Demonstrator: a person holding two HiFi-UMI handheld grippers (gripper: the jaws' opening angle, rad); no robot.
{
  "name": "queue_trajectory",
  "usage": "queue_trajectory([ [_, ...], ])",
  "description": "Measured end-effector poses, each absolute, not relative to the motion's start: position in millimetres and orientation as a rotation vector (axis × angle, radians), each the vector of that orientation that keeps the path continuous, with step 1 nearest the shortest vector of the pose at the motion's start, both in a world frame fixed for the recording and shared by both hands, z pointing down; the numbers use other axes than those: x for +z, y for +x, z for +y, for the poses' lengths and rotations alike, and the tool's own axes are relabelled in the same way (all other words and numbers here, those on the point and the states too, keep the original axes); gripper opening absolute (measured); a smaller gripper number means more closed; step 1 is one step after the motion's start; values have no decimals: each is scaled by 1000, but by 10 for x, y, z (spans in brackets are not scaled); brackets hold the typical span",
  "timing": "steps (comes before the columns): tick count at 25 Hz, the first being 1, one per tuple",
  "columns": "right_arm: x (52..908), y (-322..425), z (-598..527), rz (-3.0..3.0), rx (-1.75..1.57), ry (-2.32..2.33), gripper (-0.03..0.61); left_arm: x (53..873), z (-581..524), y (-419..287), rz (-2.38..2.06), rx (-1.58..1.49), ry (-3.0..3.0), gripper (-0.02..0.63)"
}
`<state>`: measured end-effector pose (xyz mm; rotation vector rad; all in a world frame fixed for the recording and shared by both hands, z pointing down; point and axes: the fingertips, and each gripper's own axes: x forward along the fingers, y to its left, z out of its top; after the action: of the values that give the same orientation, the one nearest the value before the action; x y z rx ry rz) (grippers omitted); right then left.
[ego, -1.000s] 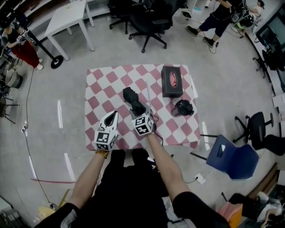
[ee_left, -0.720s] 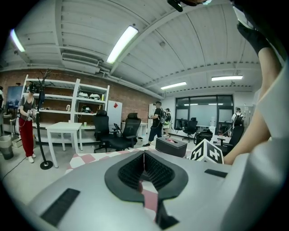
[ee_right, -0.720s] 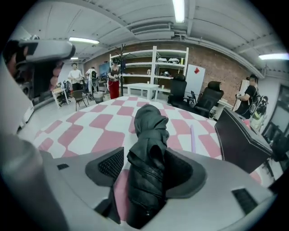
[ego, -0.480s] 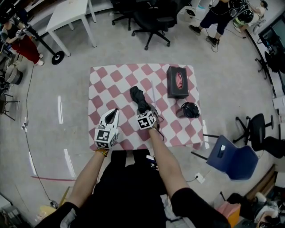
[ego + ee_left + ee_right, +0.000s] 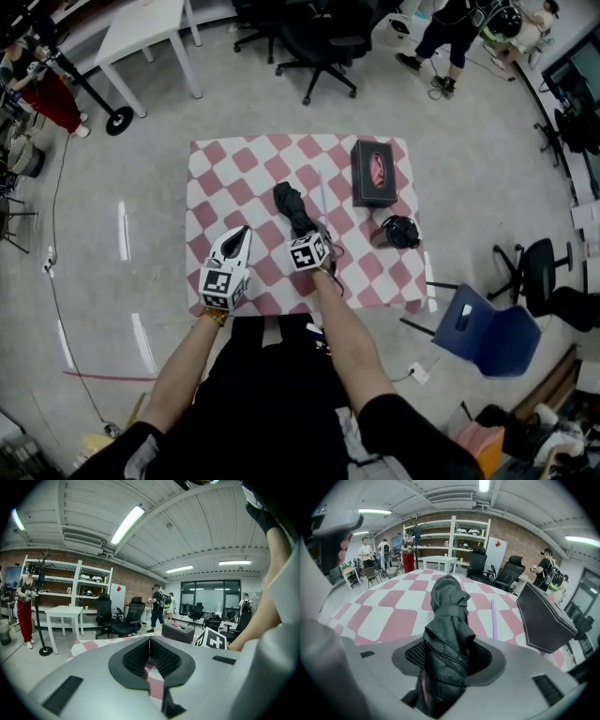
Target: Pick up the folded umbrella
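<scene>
Folded umbrella [image 5: 294, 208] – black, strapped shut – lies near the middle of the worktop [image 5: 216, 187], on its pink-and-white checked cloth, long axis running from near to far. The right claw [image 5: 312, 234] points steeply down at its near end. Its jaws have just been closing, and in the right gripper view the bundle fills the gap between them, dark fabric touching the pads on both sides, so the claw is grasping the umbrella, which rests on the cloth. The left claw [image 5: 241, 236] hangs over the near left part of the worktop, well apart from the umbrella – clenched, its pads meeting at the tips with nothing between them. A thin lilac rod [image 5: 493, 618] lies just right of the umbrella. Farther right stands a black box [image 5: 374, 173] with a pink opening on top, and nearer than it a small rounded black object [image 5: 398, 231].
</scene>
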<state>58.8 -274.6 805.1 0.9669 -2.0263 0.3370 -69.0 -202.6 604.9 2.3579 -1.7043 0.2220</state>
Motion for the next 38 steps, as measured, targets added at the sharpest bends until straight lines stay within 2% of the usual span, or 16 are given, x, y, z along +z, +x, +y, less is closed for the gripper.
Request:
queue_trajectory([
  [18,7730,437,-2642,-2103,606,1013,196,5914,-2101,-716,-1694,164,2385,15],
  [38,7137,405,-2631,-2254,611,994,192,5843,-2126,-472,-1630,137,2449,15],
])
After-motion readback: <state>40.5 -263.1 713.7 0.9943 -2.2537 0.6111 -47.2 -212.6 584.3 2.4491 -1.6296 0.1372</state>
